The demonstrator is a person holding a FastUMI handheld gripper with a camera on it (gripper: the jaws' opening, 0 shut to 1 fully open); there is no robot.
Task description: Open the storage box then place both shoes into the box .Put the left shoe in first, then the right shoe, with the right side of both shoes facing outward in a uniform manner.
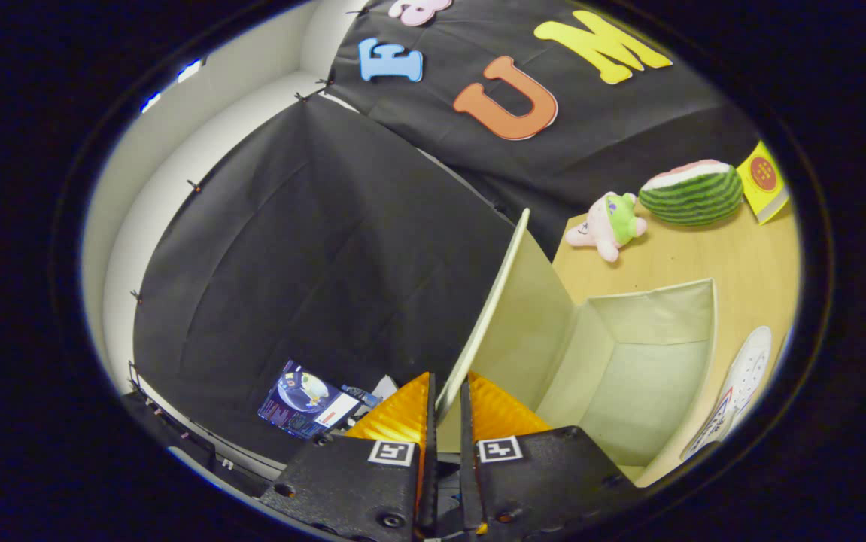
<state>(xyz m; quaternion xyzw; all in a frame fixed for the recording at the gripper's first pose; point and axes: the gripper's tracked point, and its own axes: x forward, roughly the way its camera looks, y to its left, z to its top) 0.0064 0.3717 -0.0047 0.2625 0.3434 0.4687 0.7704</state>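
The cream fabric storage box stands on the wooden table with its inside bare. Its lid is raised upright along the box's left side. My gripper is shut on the lid's edge, one finger on each face of the panel. A white shoe with dark print lies on the table just right of the box, partly cut off.
Beyond the box on the wooden table lie a pink and green plush toy, a watermelon-slice toy and a yellow book. Left of the lid, below table level, a dark printed booklet lies by the black cloth wall.
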